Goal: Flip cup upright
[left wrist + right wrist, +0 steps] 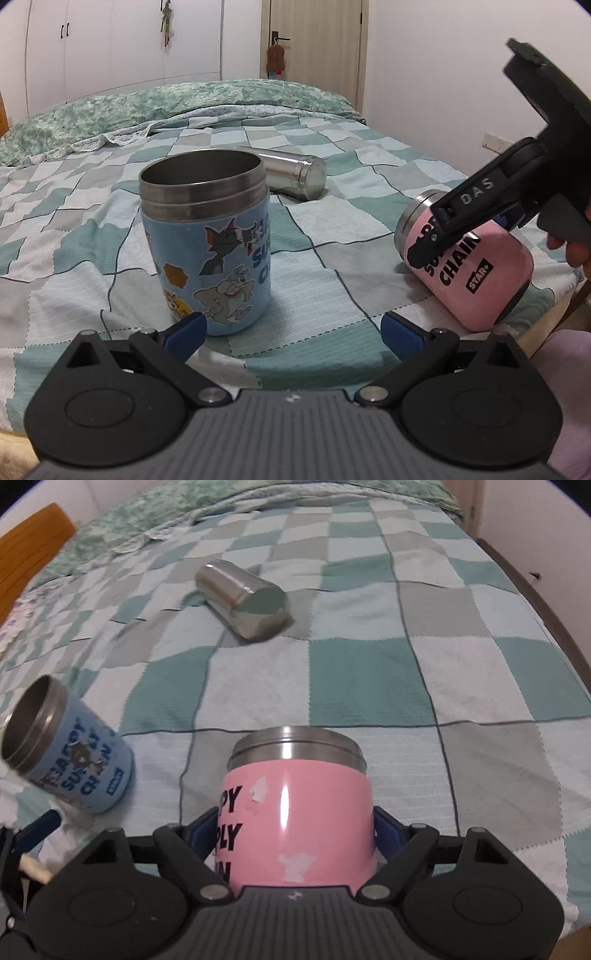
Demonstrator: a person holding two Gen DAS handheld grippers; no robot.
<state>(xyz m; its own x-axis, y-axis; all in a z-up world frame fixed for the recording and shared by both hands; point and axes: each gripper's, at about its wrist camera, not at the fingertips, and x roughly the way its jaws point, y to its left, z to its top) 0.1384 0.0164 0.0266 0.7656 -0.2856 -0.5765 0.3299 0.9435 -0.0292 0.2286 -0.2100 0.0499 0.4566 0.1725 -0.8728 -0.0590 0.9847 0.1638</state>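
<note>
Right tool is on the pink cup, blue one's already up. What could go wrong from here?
1. The pink cup lies tilted in the right tool, gripped around its smooth, shiny body; it might slip while being rotated.
2. The checked blanket is soft and wrinkled, so a cup set down may tip.
3. The blue cup stands near the open left tool; a nudge could topple it.

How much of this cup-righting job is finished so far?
The blue cup already stands upright on the bed, with the open left gripper just in front of it. The right gripper is clamped around the pink cup, which lies tilted on its side. The steel cup farther back lies on its side, untouched.
</note>
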